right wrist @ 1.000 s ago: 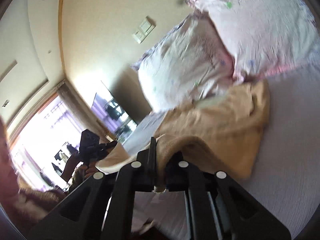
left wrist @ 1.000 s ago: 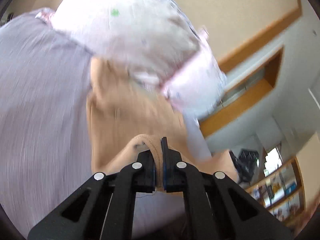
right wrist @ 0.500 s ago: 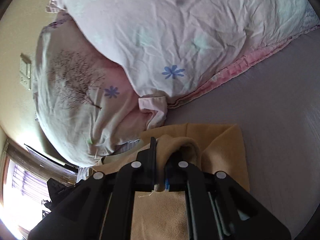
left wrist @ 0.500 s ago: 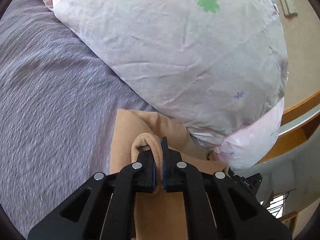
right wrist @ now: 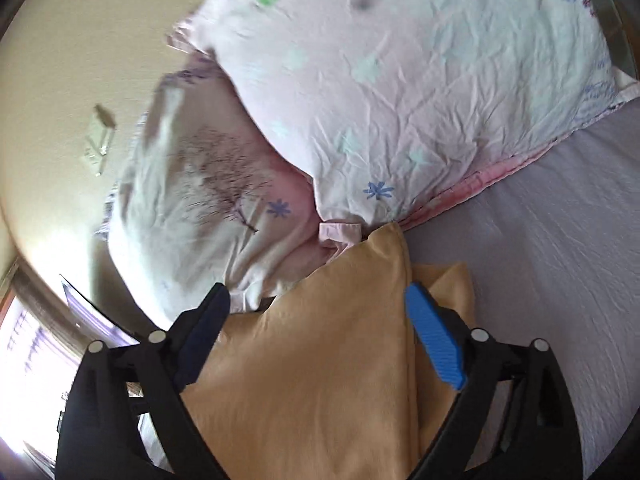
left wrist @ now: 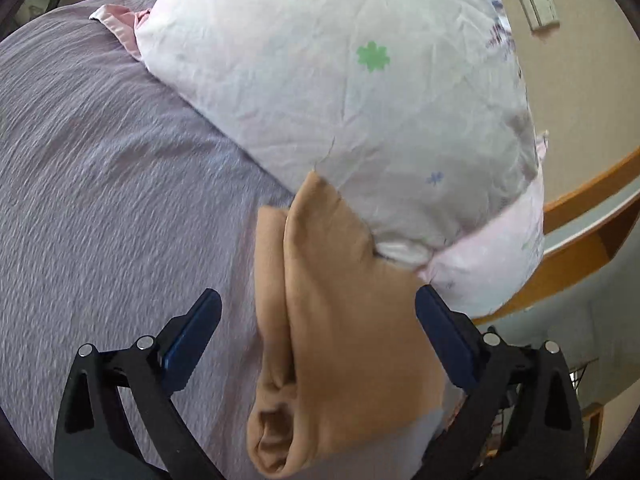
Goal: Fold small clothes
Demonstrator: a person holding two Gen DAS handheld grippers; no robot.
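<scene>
A tan garment lies folded on the purple bedsheet, its far corner against a pillow. My left gripper is open, its blue pads spread to either side of the cloth, holding nothing. In the right wrist view the same tan garment lies doubled over, a lower layer showing along its right edge. My right gripper is open just above it, empty.
A large white floral pillow lies right behind the garment, with a second pillow beside it. A beige wall with a switch plate stands behind. Purple sheet stretches to the right.
Both grippers were shut on the tan garment's edge and carried it toward the pillows; now both have opened and let it go, and it lies folded on the sheet.
</scene>
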